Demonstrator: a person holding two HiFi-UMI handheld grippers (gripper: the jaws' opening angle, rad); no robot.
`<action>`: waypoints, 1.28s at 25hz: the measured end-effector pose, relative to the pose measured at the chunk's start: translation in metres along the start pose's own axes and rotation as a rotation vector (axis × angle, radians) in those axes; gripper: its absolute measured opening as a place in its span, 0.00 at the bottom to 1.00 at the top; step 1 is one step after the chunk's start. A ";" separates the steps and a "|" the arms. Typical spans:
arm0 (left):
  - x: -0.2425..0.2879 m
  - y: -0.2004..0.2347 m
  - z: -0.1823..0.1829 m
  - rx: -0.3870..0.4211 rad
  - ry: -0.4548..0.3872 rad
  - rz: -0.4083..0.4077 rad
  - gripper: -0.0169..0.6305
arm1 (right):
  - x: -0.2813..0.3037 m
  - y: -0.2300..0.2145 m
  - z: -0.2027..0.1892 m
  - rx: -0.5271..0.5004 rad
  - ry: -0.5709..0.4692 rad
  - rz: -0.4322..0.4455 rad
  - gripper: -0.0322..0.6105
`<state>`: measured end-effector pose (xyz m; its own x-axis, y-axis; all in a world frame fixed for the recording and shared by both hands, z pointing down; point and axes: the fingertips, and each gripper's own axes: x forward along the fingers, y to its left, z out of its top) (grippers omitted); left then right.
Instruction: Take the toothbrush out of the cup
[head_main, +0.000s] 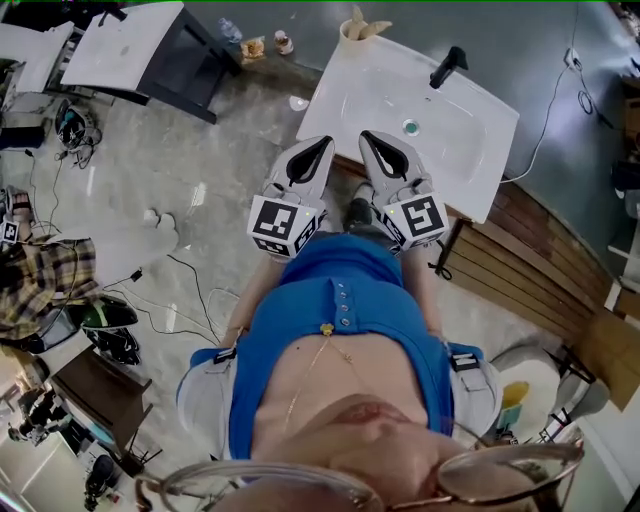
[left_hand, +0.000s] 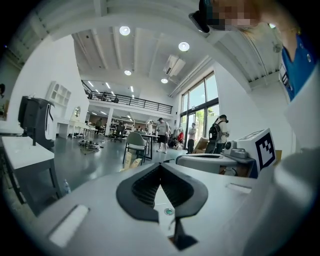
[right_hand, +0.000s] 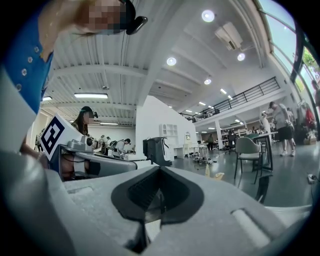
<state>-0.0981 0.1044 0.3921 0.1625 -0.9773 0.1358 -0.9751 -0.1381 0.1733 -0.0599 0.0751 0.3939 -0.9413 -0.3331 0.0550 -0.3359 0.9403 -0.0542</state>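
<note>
- White basin (head_main: 470, 140) ahead: I judge this the approach step, with nothing gripped.
- My left claw (head_main: 320, 143) and right claw (head_main: 369, 138) are pinched closed and empty (side by side).
- The cup (head_main: 351, 33), with what looks like the toothbrush (head_main: 358, 16), stands straight beyond both tips, well apart.
- Next: reach forward, open one claw, and grip the handle.

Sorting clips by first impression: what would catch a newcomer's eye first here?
The left gripper and right gripper are side by side before a blue shirt, jaws shut and empty. Beyond them stands a white sink with a black tap, and a cup at its far left corner.
</note>
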 end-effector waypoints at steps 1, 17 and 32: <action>0.009 0.001 0.003 0.006 -0.004 0.004 0.03 | 0.002 -0.010 0.002 -0.003 -0.004 0.001 0.05; 0.094 0.019 0.011 0.029 -0.016 0.099 0.03 | 0.028 -0.099 0.003 -0.021 0.019 0.059 0.05; 0.133 0.074 0.024 0.022 0.015 -0.069 0.03 | 0.076 -0.119 0.008 -0.012 0.036 -0.106 0.05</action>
<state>-0.1523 -0.0402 0.3993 0.2321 -0.9627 0.1392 -0.9644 -0.2091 0.1618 -0.0922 -0.0630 0.3963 -0.8985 -0.4286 0.0952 -0.4333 0.9006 -0.0345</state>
